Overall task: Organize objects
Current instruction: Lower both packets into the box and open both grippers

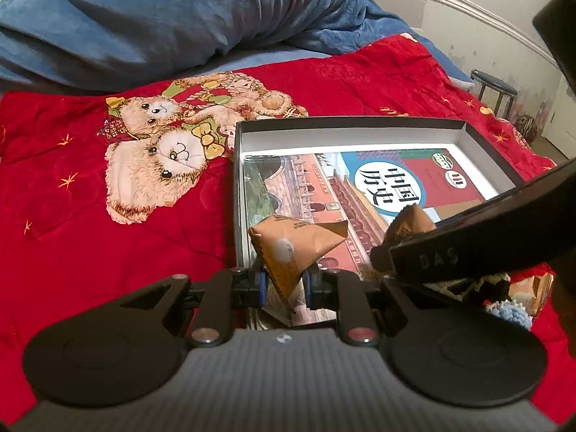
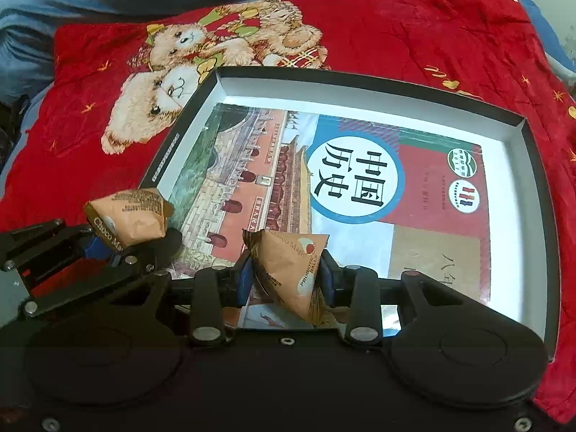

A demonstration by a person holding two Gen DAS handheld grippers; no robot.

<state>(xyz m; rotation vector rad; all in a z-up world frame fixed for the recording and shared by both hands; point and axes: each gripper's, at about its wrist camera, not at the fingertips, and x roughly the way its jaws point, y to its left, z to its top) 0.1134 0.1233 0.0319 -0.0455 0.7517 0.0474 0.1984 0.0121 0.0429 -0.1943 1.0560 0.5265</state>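
A tan triangular snack packet [image 1: 293, 243] is pinched between the blue pads of my left gripper [image 1: 284, 282], which is shut on it over the near left corner of a shallow black box [image 1: 345, 122]. A second tan packet [image 2: 291, 266] sits in my right gripper [image 2: 284, 280], shut on it above the box [image 2: 360, 84]. A history textbook [image 2: 334, 180] lies flat inside the box. In the right wrist view my left gripper [image 2: 108, 246] shows at the left with its packet [image 2: 129, 214]. In the left wrist view my right gripper [image 1: 392, 241] crosses in from the right with its packet [image 1: 410, 219].
The box rests on a red quilt with teddy bears [image 1: 162, 151] spread over a bed. A blue blanket [image 1: 162, 18] is heaped behind it. A dark stool [image 1: 495, 84] stands beyond the bed's right side. Knitted items [image 1: 504, 302] lie near the box's front right corner.
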